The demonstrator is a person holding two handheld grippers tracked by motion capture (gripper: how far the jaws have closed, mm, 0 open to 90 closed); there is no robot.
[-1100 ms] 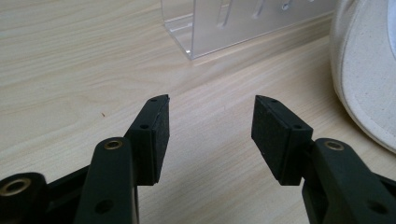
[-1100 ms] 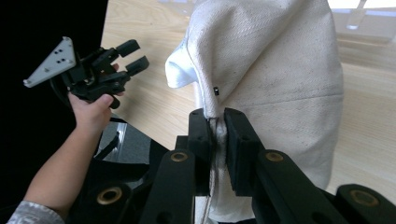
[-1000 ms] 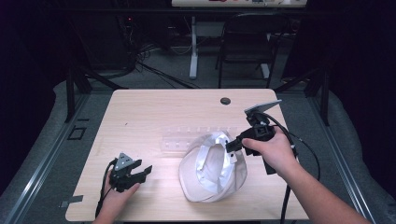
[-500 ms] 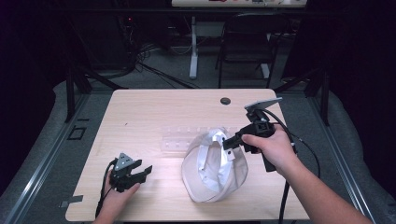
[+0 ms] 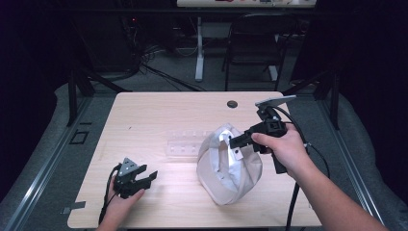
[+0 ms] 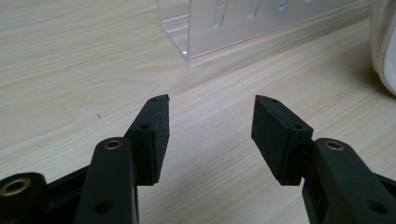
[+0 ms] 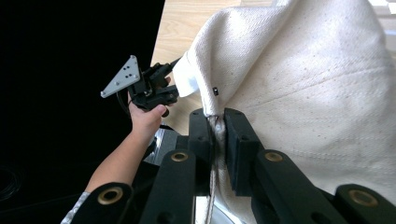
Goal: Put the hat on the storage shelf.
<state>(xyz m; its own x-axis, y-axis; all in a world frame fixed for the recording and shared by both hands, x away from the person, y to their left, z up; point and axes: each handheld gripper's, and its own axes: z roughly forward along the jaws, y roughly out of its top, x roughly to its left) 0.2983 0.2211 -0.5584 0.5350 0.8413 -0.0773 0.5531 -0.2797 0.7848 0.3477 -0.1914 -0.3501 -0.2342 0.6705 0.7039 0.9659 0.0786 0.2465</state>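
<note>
1. Since the earlier frame we see little change: the right gripper (image 5: 239, 142) has shifted only slightly, still pinching the cloth, and the cream cloth bag (image 5: 230, 168) has sagged a bit lower under it; the left gripper (image 5: 140, 178) has stayed put.
2. Our right gripper is clamped on the bag's edge. In the right gripper view its jaws meet on a fold of the fabric (image 7: 215, 122), with nothing but cloth between them.
3. Our left gripper stands open and empty, resting low on the surface (image 5: 159, 115) at the lower left of the high view; its own view shows bare wood between the 2 jaws.
4. The bag sits in the lower middle of the high view, its mouth turned up and toward the left, its body hanging down toward the near edge.
5. A clear plastic rack (image 5: 185, 143) lies just left of and behind the bag.
6. The relation we judge matters next: the bag's free rim lies to the right of the left gripper, well apart from it, so the left hand is the one free to cross over and take the opposite edge.
</note>
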